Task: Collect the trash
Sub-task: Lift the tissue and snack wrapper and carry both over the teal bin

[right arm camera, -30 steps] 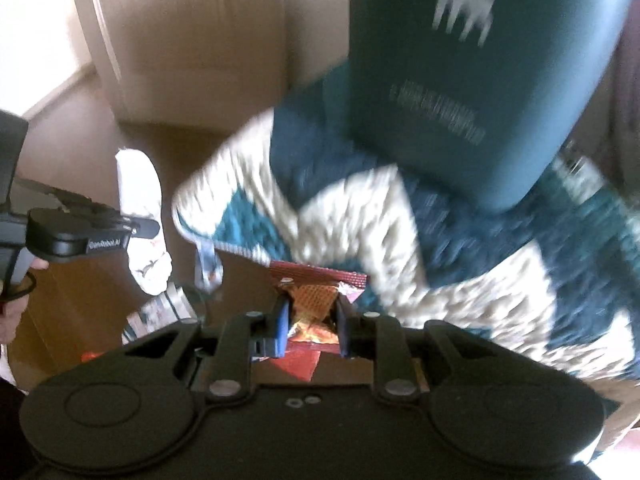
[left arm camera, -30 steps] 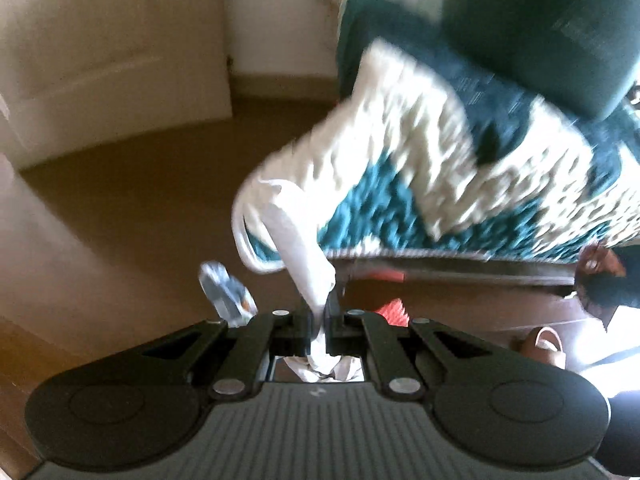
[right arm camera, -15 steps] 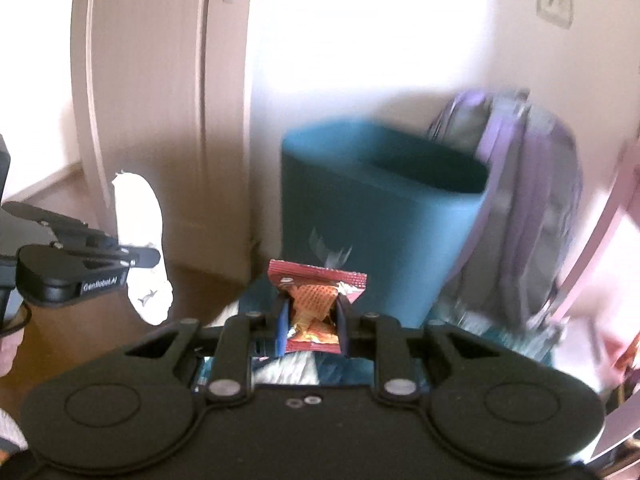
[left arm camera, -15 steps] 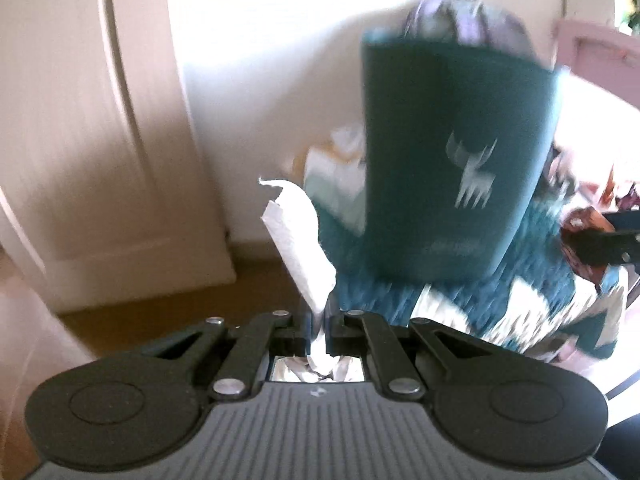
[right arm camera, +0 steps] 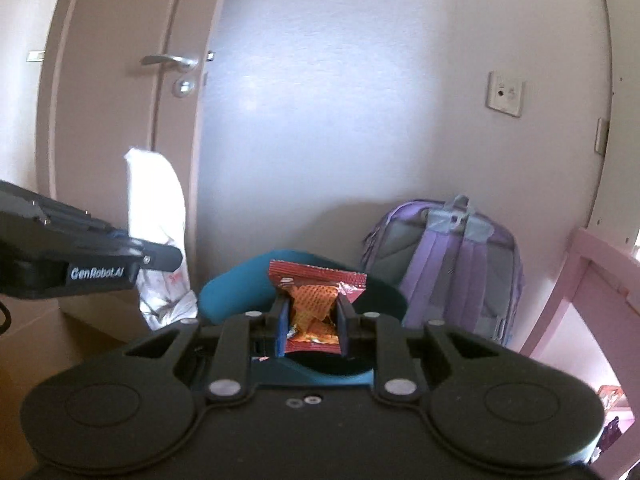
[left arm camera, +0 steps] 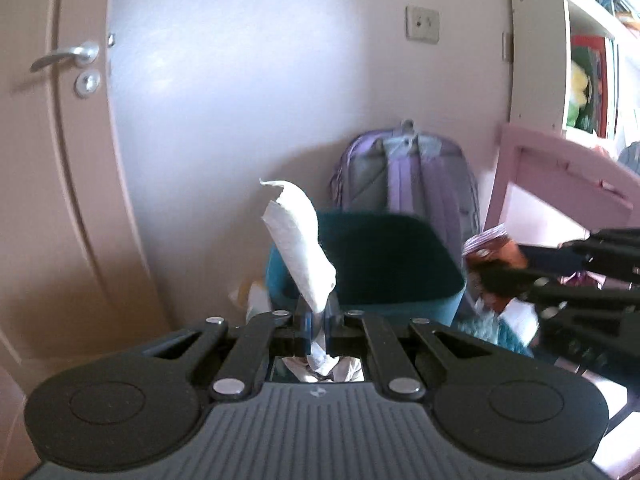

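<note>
Left hand-held gripper (left arm camera: 316, 326) first: my jaws are pinched nearly together on a crumpled white tissue (left arm camera: 298, 240). Its long end sticks up and forward past the fingertips; a wad of it bunches behind the jaws. From the right wrist view the same tissue (right arm camera: 156, 232) shows at the left, held out from the tip of the left hand-held gripper (right arm camera: 160, 258), in front of the door.

Right hand-held gripper (right arm camera: 312, 326): jaws part-way apart, clamped on a red snack wrapper (right arm camera: 316, 300) with orange netting print. Its crimped top edge stands above the fingertips. In the left wrist view the right hand-held gripper (left arm camera: 520, 276) comes in from the right edge, blurred, the wrapper (left arm camera: 492, 248) at its tip just beside the bin's right rim.

Surroundings, big to small:
- Door (right arm camera: 116, 120), pale beige, fills the left side; plain white wall to its right.
- White bookshelf (left arm camera: 592, 60) at far right, books and soft items on it, too blurred to name.
- Pink furniture frame (left arm camera: 560, 176) below the shelf.
- Purple backpack (right arm camera: 448, 264) upright against the wall, straps facing me.
- Teal bin (left arm camera: 372, 268), open top, dark inside, directly ahead of both grippers and in front of the backpack. Both pieces of trash sit in front of its mouth in my views; whether they hang over it I cannot tell.
- Metal door handle (left arm camera: 66, 58) with lock below.
- Wall socket plate (right arm camera: 505, 94) above the backpack.
</note>
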`<state>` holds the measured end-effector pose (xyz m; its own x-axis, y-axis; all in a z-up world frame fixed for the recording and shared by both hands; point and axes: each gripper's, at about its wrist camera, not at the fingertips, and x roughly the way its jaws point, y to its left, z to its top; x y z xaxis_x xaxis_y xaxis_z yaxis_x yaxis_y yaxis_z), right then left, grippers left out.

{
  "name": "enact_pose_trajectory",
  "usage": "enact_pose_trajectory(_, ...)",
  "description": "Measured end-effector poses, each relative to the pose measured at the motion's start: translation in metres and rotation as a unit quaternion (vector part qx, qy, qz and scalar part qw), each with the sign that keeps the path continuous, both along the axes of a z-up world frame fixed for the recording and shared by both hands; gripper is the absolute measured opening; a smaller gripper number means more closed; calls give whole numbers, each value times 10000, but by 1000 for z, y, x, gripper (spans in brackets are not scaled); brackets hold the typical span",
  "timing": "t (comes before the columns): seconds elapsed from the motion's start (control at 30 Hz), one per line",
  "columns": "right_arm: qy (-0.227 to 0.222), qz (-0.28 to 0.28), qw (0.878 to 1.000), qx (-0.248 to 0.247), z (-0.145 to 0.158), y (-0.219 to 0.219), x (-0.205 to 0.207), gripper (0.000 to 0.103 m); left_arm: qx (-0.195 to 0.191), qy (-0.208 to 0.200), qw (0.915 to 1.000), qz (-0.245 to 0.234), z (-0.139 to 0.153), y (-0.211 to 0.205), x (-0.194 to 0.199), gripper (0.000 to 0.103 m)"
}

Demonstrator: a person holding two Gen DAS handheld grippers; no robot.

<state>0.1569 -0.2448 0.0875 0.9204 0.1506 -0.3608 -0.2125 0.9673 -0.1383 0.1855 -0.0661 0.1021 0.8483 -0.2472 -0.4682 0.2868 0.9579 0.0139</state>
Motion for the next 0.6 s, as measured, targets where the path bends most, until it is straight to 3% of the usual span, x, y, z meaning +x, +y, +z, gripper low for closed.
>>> enact_pose_trajectory(0.17, 29, -86, 10000, 9, 0, -3, 20, 22, -111, -86, 9999, -63, 24, -25, 31, 6)
enact_pose_trajectory(0.33, 243, -114, 9996, -32, -14, -8, 48, 22, -53, -53, 10000, -11, 30, -47, 64, 6)
enact_pose_trajectory(0.6, 736, -142, 9971, -96, -45, -8, 80, 22, 209, 443, 9988, 80, -1, -72, 111, 6)
